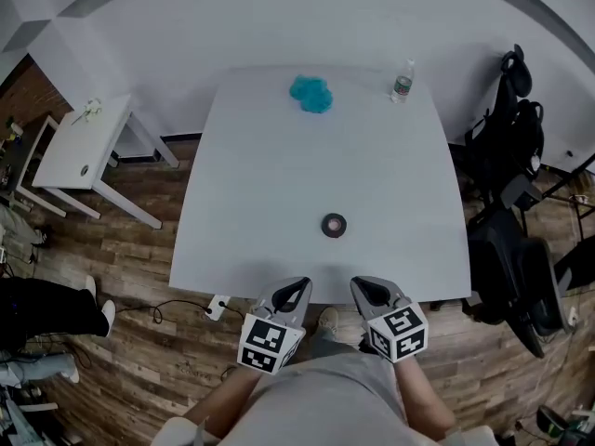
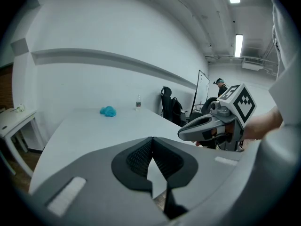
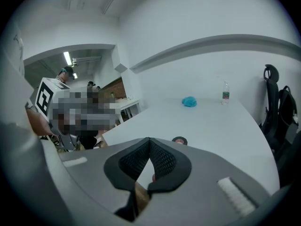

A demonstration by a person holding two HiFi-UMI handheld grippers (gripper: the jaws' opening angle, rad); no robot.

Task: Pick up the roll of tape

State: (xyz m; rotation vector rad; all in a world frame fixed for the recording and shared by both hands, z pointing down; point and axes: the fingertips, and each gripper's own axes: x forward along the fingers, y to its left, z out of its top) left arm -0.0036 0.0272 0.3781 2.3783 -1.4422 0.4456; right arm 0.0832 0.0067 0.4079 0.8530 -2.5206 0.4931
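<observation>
Tape roll [image 1: 334, 225] lies flat on the white table [image 1: 270, 175], in the near half and a little right of centre. Nothing touches it. From the head view I have both grippers side by side at the table's near edge, the left gripper [image 1: 296, 288] and the right gripper [image 1: 364, 288]. The roll sits farther in, about in line with the gap between them and clear of both.

In the right gripper view the black ribbed pads [image 3: 162, 160] meet at their tips, so I read that gripper as closed with nothing pinched. The roll shows just past the jaw tips on the tabletop, apart from them. The left gripper view gives me the same picture: pads [image 2: 136, 158] pressed together at the tips, nothing between them, bare tabletop ahead. The right gripper is visible off to the side there.

At the far end of the table I see a crumpled blue cloth [image 1: 310, 93] and a small water bottle [image 1: 402, 82], well apart from the roll. A small white side table [image 1: 79, 147] stands to the left and dark chairs [image 1: 507, 137] to the right.
</observation>
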